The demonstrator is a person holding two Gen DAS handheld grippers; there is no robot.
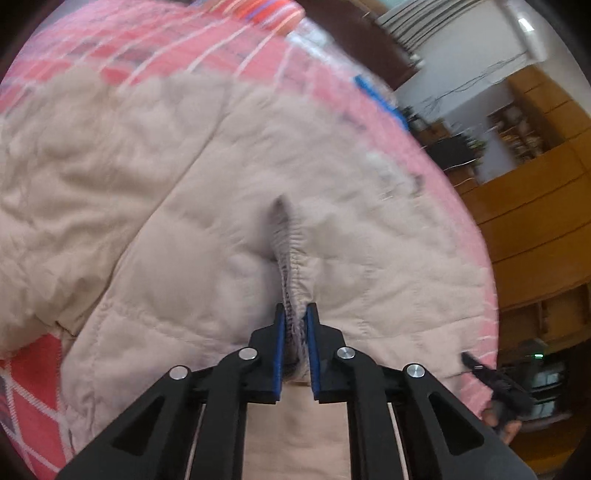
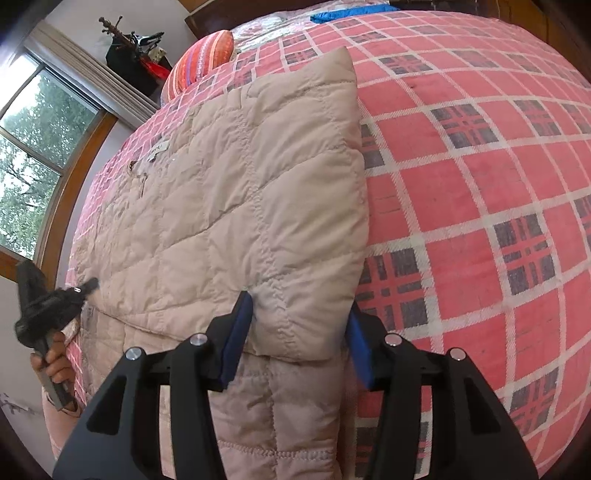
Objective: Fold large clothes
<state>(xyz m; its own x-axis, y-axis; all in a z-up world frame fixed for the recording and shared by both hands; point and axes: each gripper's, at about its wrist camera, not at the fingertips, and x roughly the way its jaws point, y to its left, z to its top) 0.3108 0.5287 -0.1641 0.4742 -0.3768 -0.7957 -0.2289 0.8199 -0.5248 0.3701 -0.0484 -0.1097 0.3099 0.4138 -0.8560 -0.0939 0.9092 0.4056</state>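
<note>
A beige quilted jacket (image 1: 184, 221) lies spread on a bed. In the left wrist view my left gripper (image 1: 295, 314) is shut on a gathered elastic cuff (image 1: 293, 266) of the jacket. The right wrist view shows the jacket (image 2: 240, 184) folded over itself, with a padded corner (image 2: 306, 314) between the wide-apart fingers of my open right gripper (image 2: 299, 321). The left gripper (image 2: 85, 288) shows at that view's left edge, held by a hand (image 2: 55, 362). The right gripper (image 1: 480, 365) appears small at the jacket's right edge in the left wrist view.
A red plaid bedspread (image 2: 480, 184) covers the bed under the jacket. A striped orange pillow (image 2: 201, 62) and a blue item (image 2: 343, 14) lie at the far end. A window (image 2: 26, 147) is left of the bed. Wooden cabinets (image 1: 535, 221) stand beyond the bed's other side.
</note>
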